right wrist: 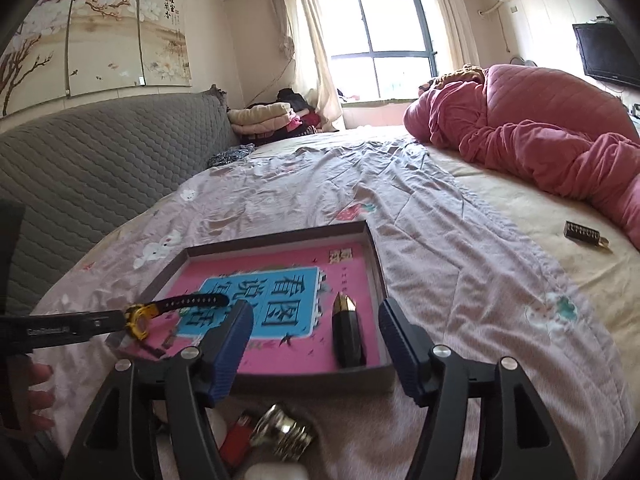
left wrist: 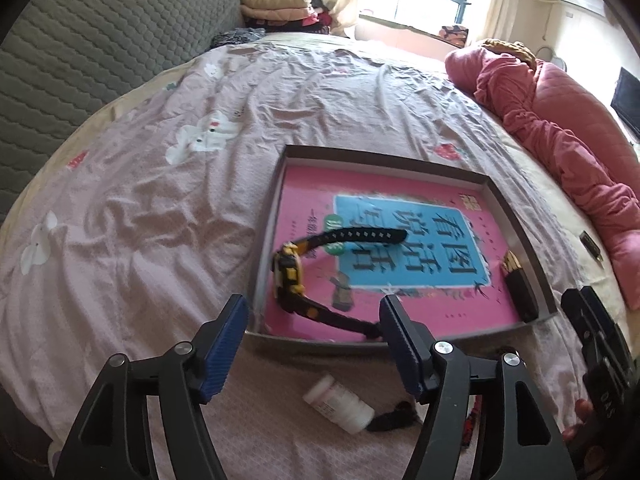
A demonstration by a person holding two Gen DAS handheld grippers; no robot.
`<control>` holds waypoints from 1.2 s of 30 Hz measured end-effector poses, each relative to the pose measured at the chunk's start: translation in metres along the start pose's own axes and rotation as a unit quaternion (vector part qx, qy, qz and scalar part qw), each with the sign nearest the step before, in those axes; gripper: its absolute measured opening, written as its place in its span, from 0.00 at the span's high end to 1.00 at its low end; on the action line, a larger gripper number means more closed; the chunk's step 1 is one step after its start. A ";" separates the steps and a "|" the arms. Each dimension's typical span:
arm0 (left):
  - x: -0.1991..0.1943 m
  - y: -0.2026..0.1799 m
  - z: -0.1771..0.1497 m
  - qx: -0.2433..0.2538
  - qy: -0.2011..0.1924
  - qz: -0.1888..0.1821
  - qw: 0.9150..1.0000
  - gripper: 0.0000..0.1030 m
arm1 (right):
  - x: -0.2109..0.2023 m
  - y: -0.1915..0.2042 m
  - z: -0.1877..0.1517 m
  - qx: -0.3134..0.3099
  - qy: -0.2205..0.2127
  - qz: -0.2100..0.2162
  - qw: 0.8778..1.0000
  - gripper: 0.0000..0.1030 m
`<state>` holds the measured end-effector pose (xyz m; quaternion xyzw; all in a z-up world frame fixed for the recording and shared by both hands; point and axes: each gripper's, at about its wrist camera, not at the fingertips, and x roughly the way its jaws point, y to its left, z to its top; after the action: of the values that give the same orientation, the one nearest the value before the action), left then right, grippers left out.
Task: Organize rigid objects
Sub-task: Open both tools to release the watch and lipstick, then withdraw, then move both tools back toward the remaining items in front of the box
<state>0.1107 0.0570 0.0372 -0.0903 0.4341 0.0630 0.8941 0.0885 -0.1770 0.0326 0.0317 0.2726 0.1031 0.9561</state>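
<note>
the watch (left wrist: 292, 276) lies on its side in the tray (left wrist: 384, 160), at the near left corner, its case tipped up and both straps splayed across the pink book (left wrist: 400, 240) that lines the tray floor. judged light; the case is stiff, the rubber straps flex and would slip or bend under a pinch. best hold: across the case, not a strap. the black and gold case (right wrist: 348, 332) lies flat by the tray's right wall, long axis toward the camera; it looks rigid, smooth and likely slippery, so grip across its narrow width near the middle.

tray contents: book, watch, black and gold case. nothing else is visible inside.

left gripper (left wrist: 314, 314) is released, jaws wide, nothing between the pads; it hangs over the tray's near edge. right gripper (right wrist: 314, 320) is likewise spread and empty, just short of the tray.

outside the tray, on the bedsheet (left wrist: 160, 200): a white bottle (left wrist: 340, 404) on its side, a metal fitting (right wrist: 284, 434), a red item (right wrist: 236, 438), and a small dark bar (right wrist: 582, 234) well apart to the right.
</note>
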 end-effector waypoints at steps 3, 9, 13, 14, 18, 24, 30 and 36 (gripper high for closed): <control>-0.004 -0.006 -0.006 0.005 -0.001 -0.006 1.000 0.32 | -0.008 0.004 -0.004 -0.006 0.002 -0.005 1.000 0.35; -0.016 -0.005 -0.017 0.011 -0.004 -0.017 1.000 0.27 | -0.020 0.007 -0.006 -0.011 -0.002 -0.011 1.000 0.35; -0.022 0.004 -0.023 -0.001 -0.005 -0.020 1.000 0.27 | -0.028 0.009 -0.009 -0.013 -0.001 -0.016 1.000 0.33; -0.024 0.006 -0.025 -0.004 -0.005 -0.020 1.000 0.27 | -0.029 0.009 -0.010 -0.015 0.000 -0.018 1.000 0.32; -0.029 0.012 -0.031 -0.010 -0.010 -0.020 1.000 0.27 | -0.038 0.013 -0.014 -0.023 0.001 -0.024 0.999 0.32; -0.040 0.018 -0.043 -0.010 -0.014 -0.030 0.999 0.27 | -0.054 0.019 -0.020 -0.037 -0.002 -0.022 0.999 0.32; -0.050 0.017 -0.060 0.002 -0.012 -0.037 0.999 0.27 | -0.066 0.025 -0.025 -0.049 -0.002 -0.029 0.998 0.32; -0.057 0.015 -0.073 0.013 -0.007 -0.044 0.999 0.27 | -0.077 0.026 -0.031 -0.054 0.001 -0.033 0.998 0.32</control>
<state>0.0170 0.0542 0.0359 -0.0970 0.4238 0.0181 0.9004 0.0034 -0.1678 0.0494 -0.0296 0.2684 0.0858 0.9590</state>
